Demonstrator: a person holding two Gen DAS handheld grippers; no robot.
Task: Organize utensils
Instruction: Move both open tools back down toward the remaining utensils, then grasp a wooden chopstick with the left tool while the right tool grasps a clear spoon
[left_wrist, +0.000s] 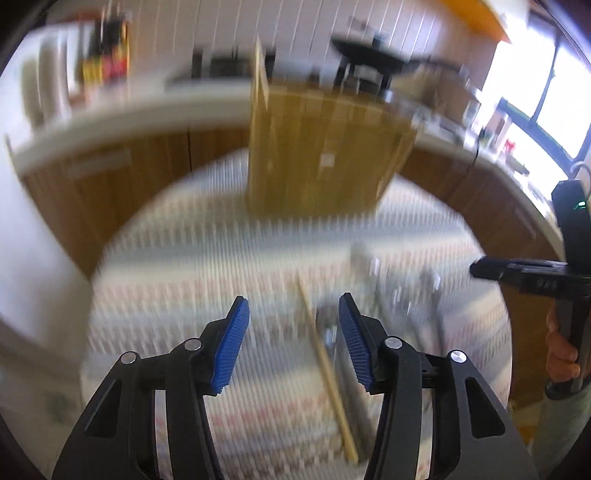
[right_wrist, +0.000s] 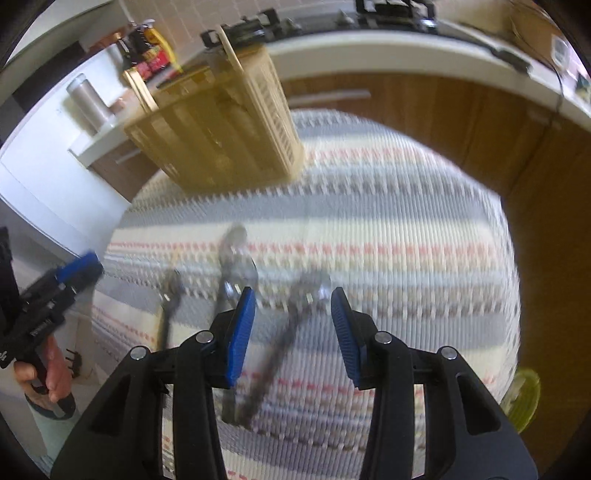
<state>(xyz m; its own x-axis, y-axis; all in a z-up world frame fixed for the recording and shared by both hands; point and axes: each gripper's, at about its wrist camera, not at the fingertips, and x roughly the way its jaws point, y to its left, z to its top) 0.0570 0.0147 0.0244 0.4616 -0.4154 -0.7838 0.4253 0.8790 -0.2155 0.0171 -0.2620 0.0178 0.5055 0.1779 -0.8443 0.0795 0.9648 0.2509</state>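
Observation:
A slatted wooden utensil holder (right_wrist: 221, 125) stands at the far side of a round table under a striped cloth (right_wrist: 388, 229). Several blurred metal utensils lie on the cloth: a spoon (right_wrist: 236, 251), a second piece (right_wrist: 310, 288) and a third (right_wrist: 171, 291). My right gripper (right_wrist: 293, 291) hovers over them, open, with its blue pads touching nothing. In the left wrist view a wooden chopstick (left_wrist: 327, 369) lies on the cloth under my open left gripper (left_wrist: 293, 299). The metal utensils (left_wrist: 373, 273) are to its right, and the holder (left_wrist: 325, 155) is beyond. Both views are motion-blurred.
A white counter (right_wrist: 406, 48) over wooden cabinets curves behind the table, with bottles (right_wrist: 147, 51) and a steel tumbler (right_wrist: 88, 103) at the left. A stove with a pan (left_wrist: 376, 55) sits on it. A green object (right_wrist: 524, 398) lies beyond the table's right edge.

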